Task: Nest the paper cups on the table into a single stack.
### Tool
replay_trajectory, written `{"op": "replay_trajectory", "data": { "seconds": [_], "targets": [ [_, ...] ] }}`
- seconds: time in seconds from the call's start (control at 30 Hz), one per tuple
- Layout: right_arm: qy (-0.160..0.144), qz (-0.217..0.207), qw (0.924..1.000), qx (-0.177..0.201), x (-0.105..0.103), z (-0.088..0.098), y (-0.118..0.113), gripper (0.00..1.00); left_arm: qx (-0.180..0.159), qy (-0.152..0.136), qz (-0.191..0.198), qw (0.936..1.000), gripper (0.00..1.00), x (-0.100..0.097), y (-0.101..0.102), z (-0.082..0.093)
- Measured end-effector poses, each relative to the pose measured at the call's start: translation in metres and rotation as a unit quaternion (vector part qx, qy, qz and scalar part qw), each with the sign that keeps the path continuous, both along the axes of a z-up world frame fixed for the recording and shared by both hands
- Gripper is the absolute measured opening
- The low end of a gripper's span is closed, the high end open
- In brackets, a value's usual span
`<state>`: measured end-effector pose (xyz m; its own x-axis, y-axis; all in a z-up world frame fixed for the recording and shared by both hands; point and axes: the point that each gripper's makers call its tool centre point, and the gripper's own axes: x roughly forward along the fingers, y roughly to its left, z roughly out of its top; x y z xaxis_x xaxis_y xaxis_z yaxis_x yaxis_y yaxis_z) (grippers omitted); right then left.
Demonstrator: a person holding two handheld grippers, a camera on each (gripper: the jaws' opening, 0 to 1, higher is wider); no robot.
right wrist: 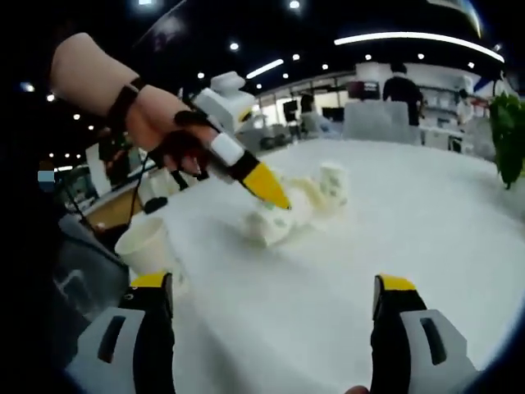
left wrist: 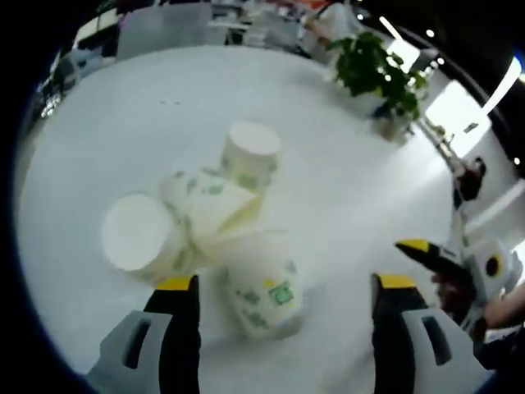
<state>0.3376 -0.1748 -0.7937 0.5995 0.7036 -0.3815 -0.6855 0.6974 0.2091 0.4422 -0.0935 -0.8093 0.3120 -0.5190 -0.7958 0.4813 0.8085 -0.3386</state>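
Several white paper cups with green print lie in a cluster [left wrist: 209, 205] on the round white table [left wrist: 353, 189]. One stands on end at the far side [left wrist: 250, 152], one lies with its round end toward me [left wrist: 135, 232], and one [left wrist: 264, 287] lies in the gap of my open left gripper [left wrist: 287, 283], untouched by either jaw. My right gripper [left wrist: 443, 256] comes in from the right. In the right gripper view, my open right gripper [right wrist: 274, 283] holds nothing. The same cluster [right wrist: 299, 209] sits beyond it, under the hand-held left gripper [right wrist: 242, 168]. Another cup [right wrist: 148, 245] stands mouth up near the table's left edge.
A green potted plant [left wrist: 376, 72] stands at the table's far right and shows as leaves [right wrist: 509, 135] at the right. A person's hand [right wrist: 156, 123] holds the left gripper. People and furniture [right wrist: 404, 86] fill the background. The table edge [right wrist: 98, 246] drops off at the left.
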Motion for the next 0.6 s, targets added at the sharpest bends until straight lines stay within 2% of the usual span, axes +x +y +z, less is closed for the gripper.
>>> {"op": "replay_trajectory", "data": {
  "seconds": [0.23,0.33,0.43,0.53,0.6],
  "targets": [
    [-0.002,0.009,0.9999,-0.005,-0.004,-0.001,0.000,1.00,0.008,0.001,-0.002,1.0000,0.80,0.005,-0.007,-0.002],
    [-0.003,0.001,0.9998,0.017,-0.003,0.004,0.000,1.00,0.022,0.010,-0.014,0.9996,0.81,0.002,-0.007,-0.009],
    [-0.006,0.004,0.9999,0.015,-0.004,0.006,0.000,1.00,0.031,0.015,-0.011,0.9993,0.79,0.002,-0.004,-0.012],
    [-0.004,0.004,0.9998,0.018,-0.004,0.006,-0.001,1.00,0.032,0.012,-0.007,0.9994,0.76,0.006,-0.003,-0.013],
    [0.001,-0.004,0.9994,0.035,-0.005,0.010,-0.001,1.00,0.033,0.006,-0.008,0.9994,0.73,0.008,-0.003,-0.013]
  ]
}}
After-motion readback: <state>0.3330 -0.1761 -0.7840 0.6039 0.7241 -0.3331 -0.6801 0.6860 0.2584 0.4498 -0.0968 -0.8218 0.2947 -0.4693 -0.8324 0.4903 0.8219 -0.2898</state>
